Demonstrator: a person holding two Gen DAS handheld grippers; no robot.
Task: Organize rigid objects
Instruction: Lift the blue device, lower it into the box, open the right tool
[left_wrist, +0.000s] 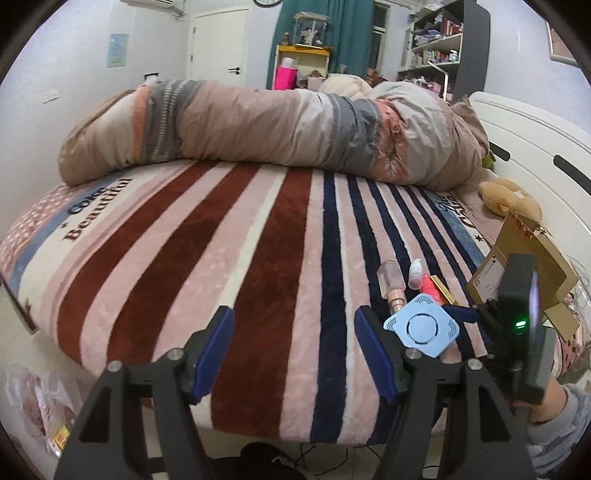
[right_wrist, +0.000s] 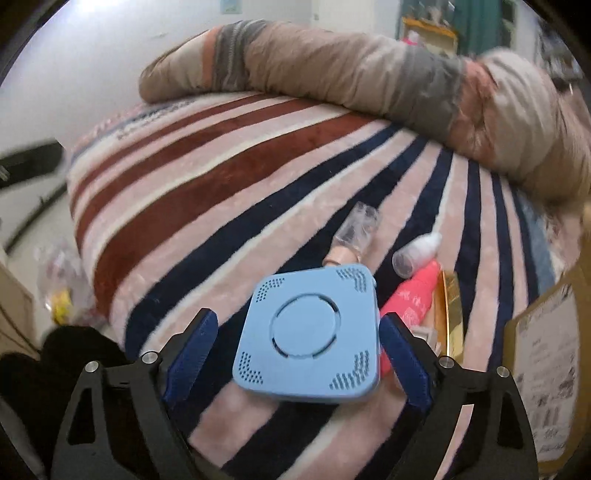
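A light blue square device (right_wrist: 310, 334) lies on the striped blanket between the fingers of my open right gripper (right_wrist: 297, 336); a gap shows at the left finger, and the right finger is close to its edge. It also shows in the left wrist view (left_wrist: 422, 329). Beyond it lie a clear-capped beige bottle (right_wrist: 351, 236), a small clear vial (right_wrist: 415, 253), a pink tube (right_wrist: 408, 302) and a gold box (right_wrist: 448, 317). My left gripper (left_wrist: 293, 349) is open and empty over the blanket's front edge, left of the device.
A rolled quilt (left_wrist: 258, 125) lies across the far side of the bed. An open cardboard box (left_wrist: 524, 273) stands at the right by the white headboard (left_wrist: 535, 147). A plastic bag (left_wrist: 40, 410) lies on the floor at the left. A plush toy (left_wrist: 509, 199) sits near the headboard.
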